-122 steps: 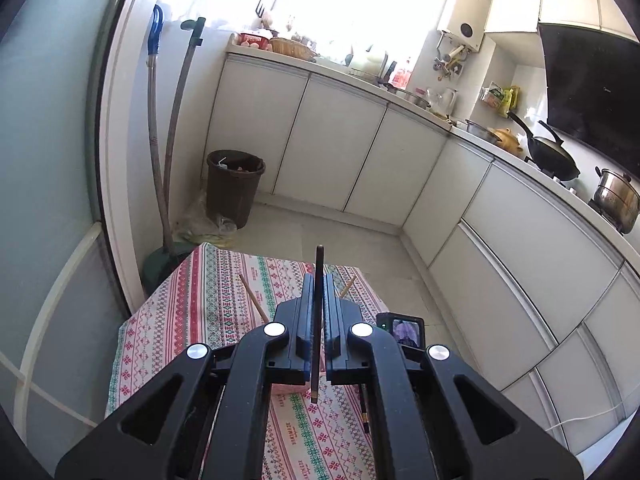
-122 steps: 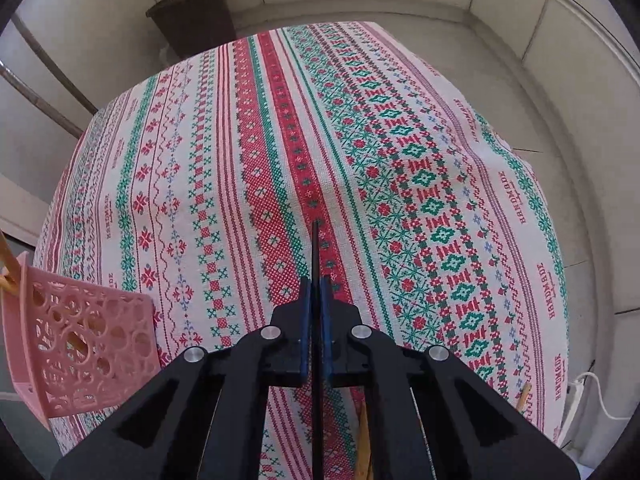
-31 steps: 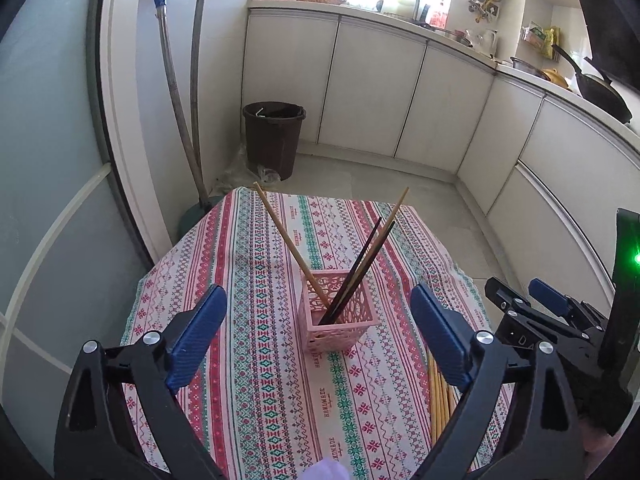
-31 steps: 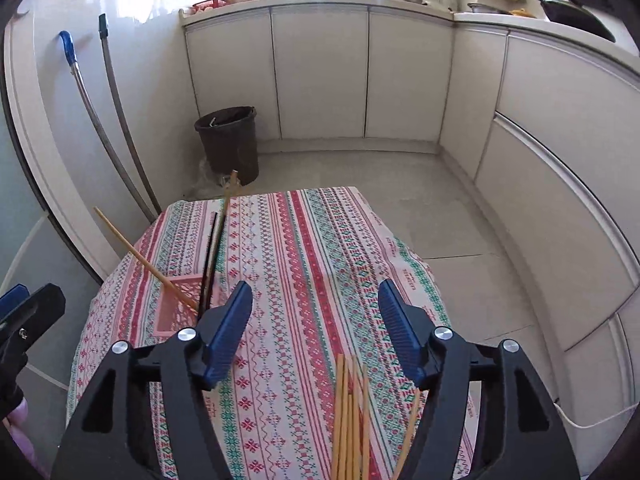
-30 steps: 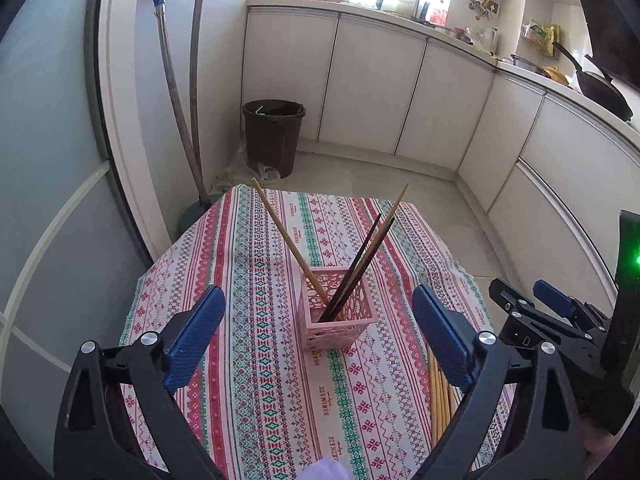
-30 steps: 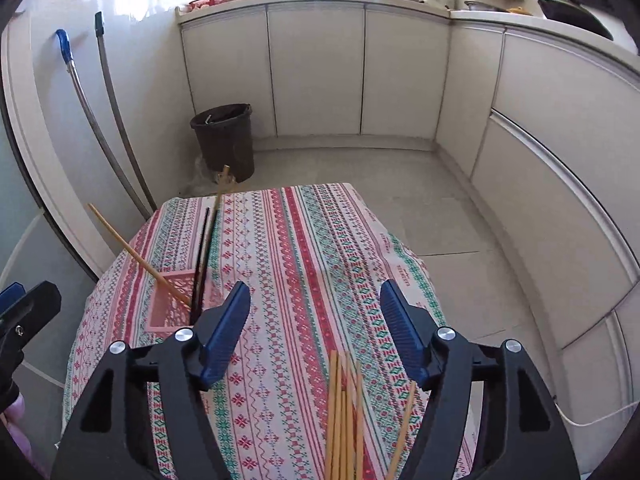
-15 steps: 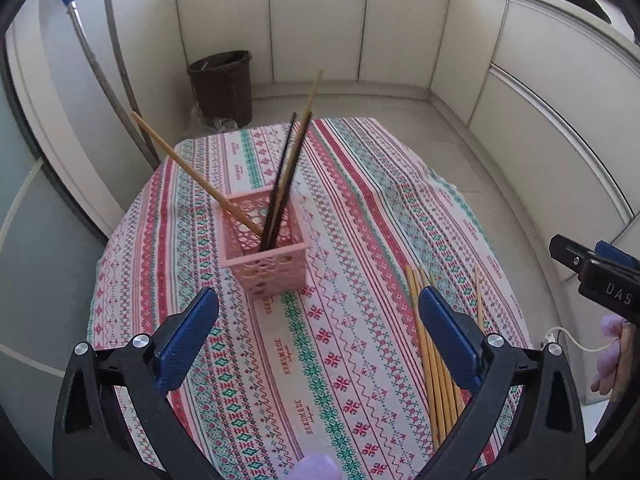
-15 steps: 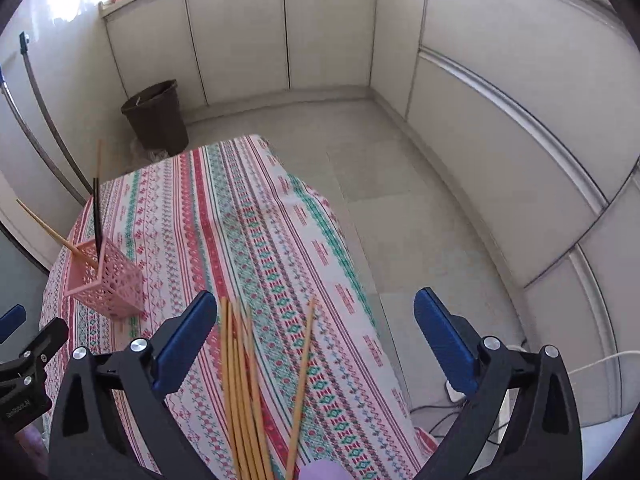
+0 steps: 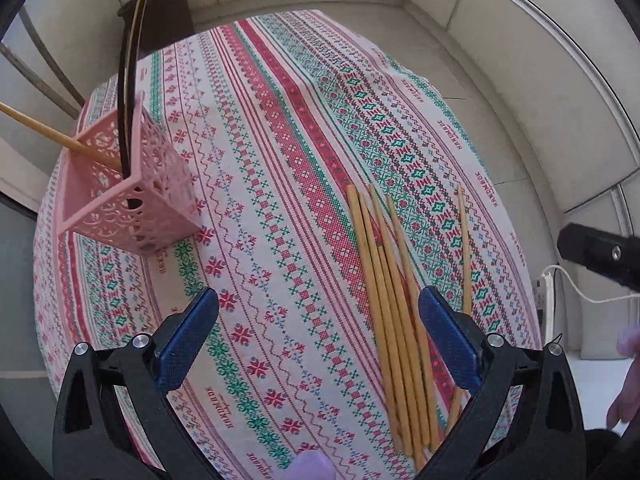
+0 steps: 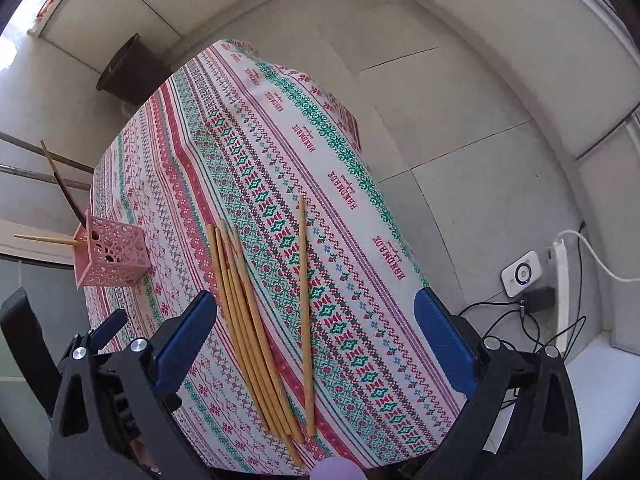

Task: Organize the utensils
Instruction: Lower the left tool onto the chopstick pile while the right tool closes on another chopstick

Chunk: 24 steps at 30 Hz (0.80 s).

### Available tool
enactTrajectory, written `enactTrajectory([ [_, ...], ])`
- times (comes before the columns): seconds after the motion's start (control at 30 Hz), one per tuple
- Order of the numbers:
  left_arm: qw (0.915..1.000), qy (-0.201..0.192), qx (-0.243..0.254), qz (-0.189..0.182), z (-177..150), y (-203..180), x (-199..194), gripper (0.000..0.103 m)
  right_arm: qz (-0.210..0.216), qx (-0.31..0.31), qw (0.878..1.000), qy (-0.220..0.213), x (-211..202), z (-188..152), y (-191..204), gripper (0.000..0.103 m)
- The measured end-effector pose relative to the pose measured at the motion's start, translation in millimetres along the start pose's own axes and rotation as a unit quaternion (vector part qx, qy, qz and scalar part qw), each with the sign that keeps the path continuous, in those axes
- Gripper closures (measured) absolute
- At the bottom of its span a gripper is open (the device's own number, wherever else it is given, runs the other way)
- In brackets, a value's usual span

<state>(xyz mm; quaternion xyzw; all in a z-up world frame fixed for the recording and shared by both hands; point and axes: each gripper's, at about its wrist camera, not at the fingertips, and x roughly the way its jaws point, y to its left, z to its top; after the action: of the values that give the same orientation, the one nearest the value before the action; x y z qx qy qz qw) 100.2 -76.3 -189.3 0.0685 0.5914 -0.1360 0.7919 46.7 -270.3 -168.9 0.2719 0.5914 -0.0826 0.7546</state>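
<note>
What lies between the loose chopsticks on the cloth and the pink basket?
Nothing visible. Only bare tablecloth separates the chopsticks from the basket. Both grippers, left and right, hover over the chopsticks with jaws open and empty.

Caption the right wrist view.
Open right gripper above loose wooden chopsticks on patterned tablecloth, pink lattice basket behind.

Matt wooden chopsticks (image 9: 390, 292); pink perforated plastic basket (image 9: 132, 200); woven cloth tablecloth (image 9: 280, 128).
</note>
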Motion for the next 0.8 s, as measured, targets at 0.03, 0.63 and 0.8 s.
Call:
enactTrajectory([
  [0.03, 0.9998, 0.006, -0.018, -0.010, 4.1, 2.8, 4.0, 0.007, 0.002, 0.004, 1.000, -0.001, -0.5, -0.1, -1.3, 0.007],
  [0.63, 0.9954, 0.035, -0.083, 0.033, 42.3, 4.5, 59.9, 0.046, 0.030, 0.037, 0.999, 0.005, -1.4, 15.9, -17.2, 0.007],
  [0.8, 0.9950, 0.032, -0.092, 0.021, 46.5, 7.0, 55.8, 0.046, 0.032, 0.045, 0.999, 0.003, -2.0, 16.6, -20.6, 0.007],
])
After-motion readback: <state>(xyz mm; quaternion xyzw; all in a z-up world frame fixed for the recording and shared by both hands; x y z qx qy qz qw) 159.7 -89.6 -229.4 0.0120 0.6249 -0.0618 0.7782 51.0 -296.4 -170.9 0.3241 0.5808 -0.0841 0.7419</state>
